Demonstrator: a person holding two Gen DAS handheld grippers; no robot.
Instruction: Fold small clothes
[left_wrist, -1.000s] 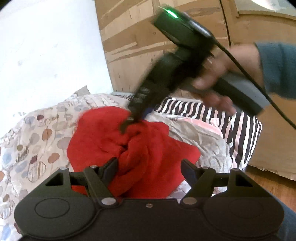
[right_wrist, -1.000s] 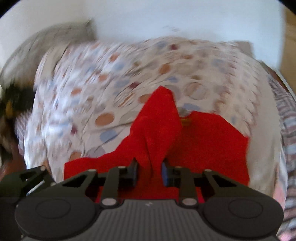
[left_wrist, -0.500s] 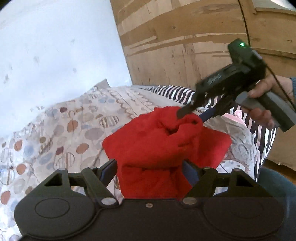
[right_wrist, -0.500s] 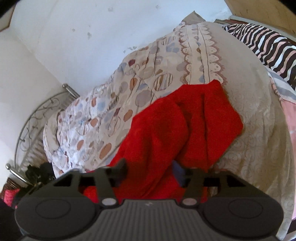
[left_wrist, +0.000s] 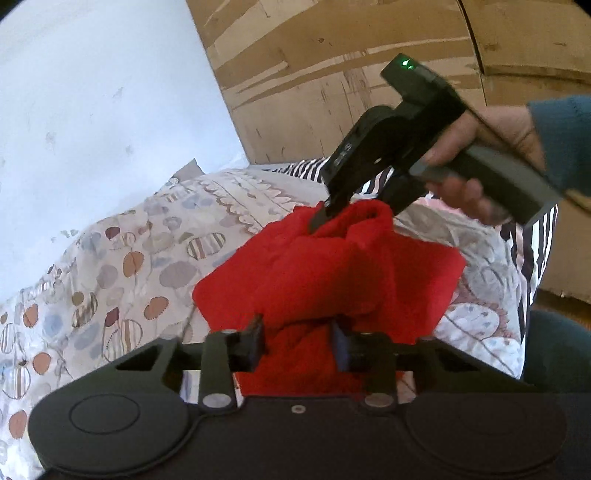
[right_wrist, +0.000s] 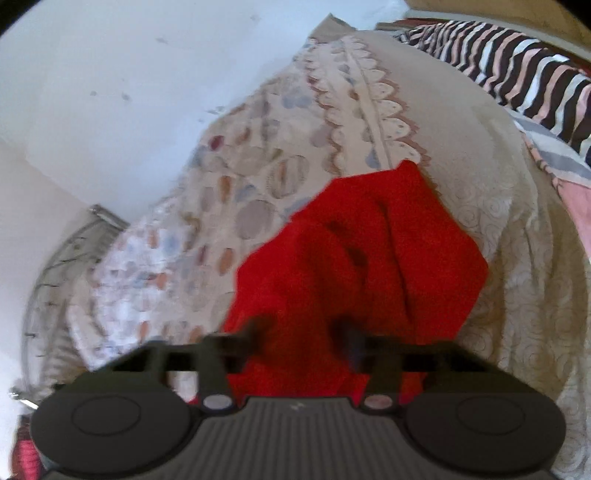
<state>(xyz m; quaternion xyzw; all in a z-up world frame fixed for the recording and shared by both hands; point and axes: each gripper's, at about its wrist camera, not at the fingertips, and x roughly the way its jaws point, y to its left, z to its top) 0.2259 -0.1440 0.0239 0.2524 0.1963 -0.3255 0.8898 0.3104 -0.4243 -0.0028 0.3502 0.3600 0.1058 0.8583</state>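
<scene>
We are gripping the red garment (left_wrist: 325, 280), bunched on the patterned bedspread (left_wrist: 122, 266), at two points. The left gripper (left_wrist: 297, 343) and right gripper (right_wrist: 303, 341), both spread wide half a second ago, have just been closing, and each is now pinching a ridge of cloth. We are judging the fold still unformed, with the lift and spread-out coming next.
</scene>
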